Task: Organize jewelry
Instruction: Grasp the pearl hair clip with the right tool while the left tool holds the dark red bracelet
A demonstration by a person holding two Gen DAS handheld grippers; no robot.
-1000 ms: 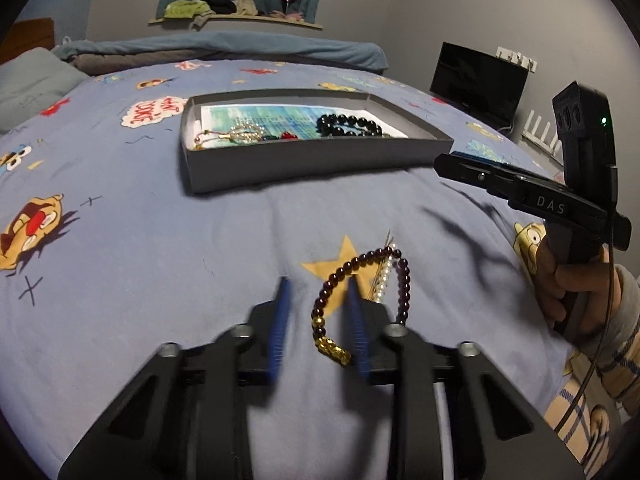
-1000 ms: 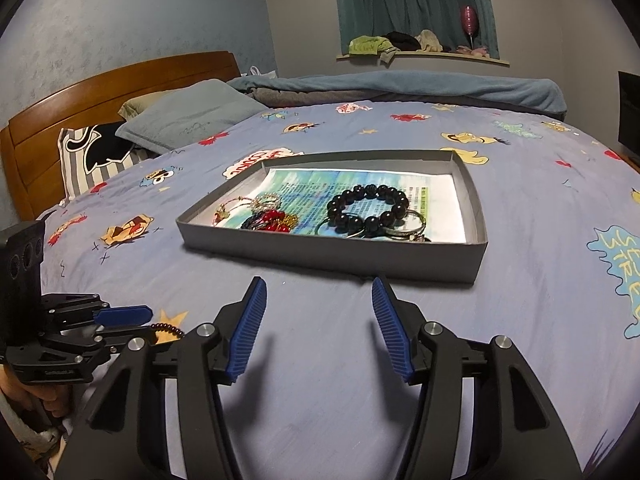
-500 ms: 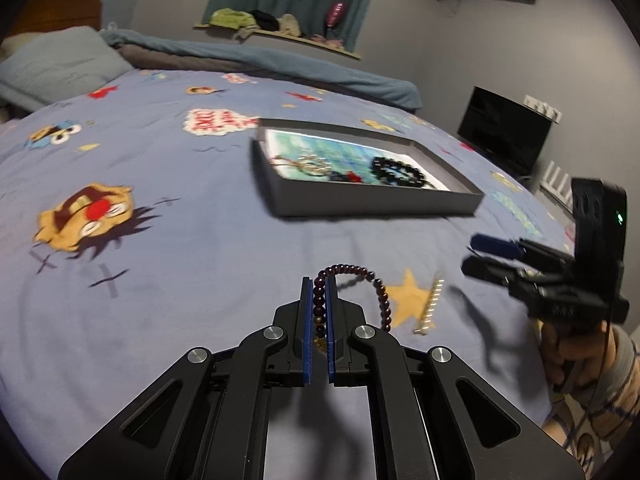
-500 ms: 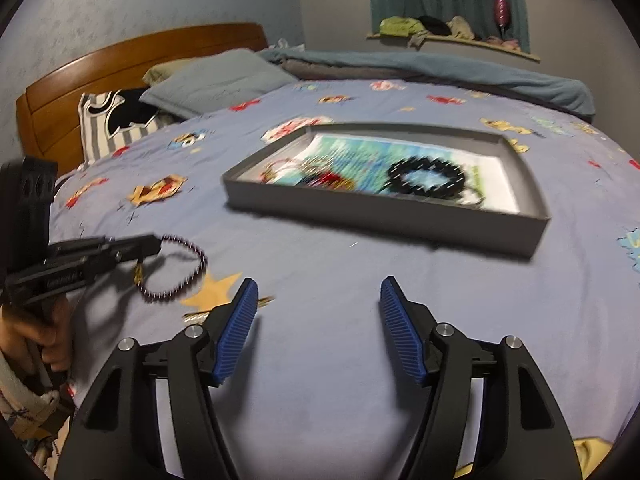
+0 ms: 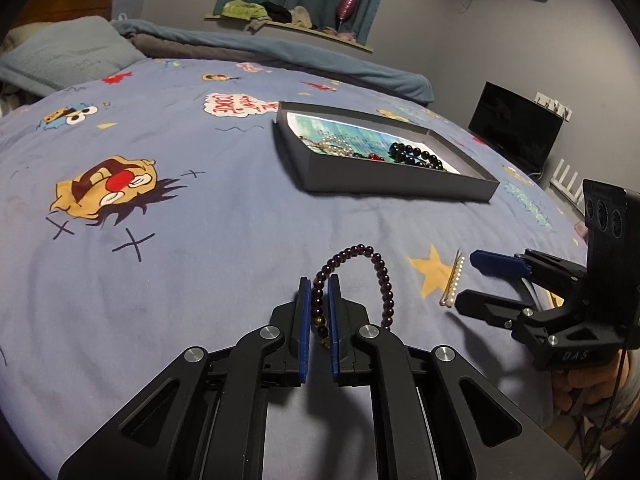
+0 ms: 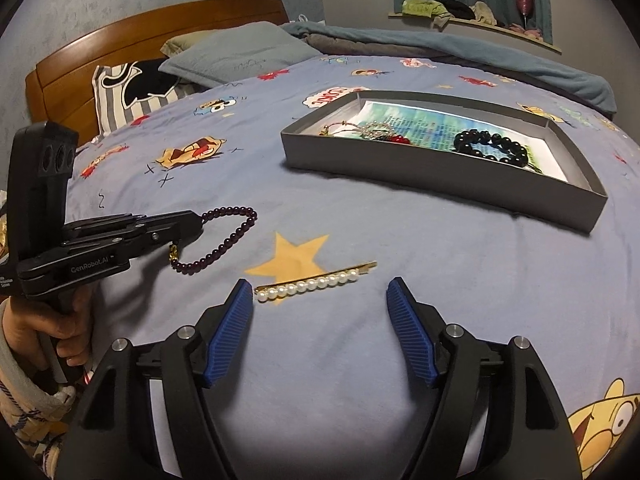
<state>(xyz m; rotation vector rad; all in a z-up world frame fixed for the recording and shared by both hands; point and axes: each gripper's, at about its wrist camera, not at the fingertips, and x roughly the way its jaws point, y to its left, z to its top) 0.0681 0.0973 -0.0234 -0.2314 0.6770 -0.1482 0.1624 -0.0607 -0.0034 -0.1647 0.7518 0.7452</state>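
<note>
Left wrist view puts the left gripper [image 5: 319, 300] at the bottom, its jaws clamped on a dark red bead bracelet [image 5: 380, 276]; the rest of the loop arches up and hangs free on the right side of the jaws, above the blue cartoon bedsheet [image 5: 192, 240]. The right wrist view shows the same grip from the side, with a small gold charm dangling under the jaws. The right gripper [image 6: 320, 292] has just been opening its jaws, and they stand wide apart with nothing between them (the blue ribbed pads are bare). Just ahead of those jaws a pearl hair clip [image 6: 316, 280] lies flat on the sheet beside a yellow star print [image 6: 296, 256]. Farther out rests a shallow grey box [image 6: 440, 176], holding a black bead bracelet [image 6: 492, 146] and a tangle of gold and red pieces [image 6: 376, 132] on its printed lining. Pillows [image 6: 236, 56] and a wooden headboard [image 6: 120, 48] lie beyond.
</note>
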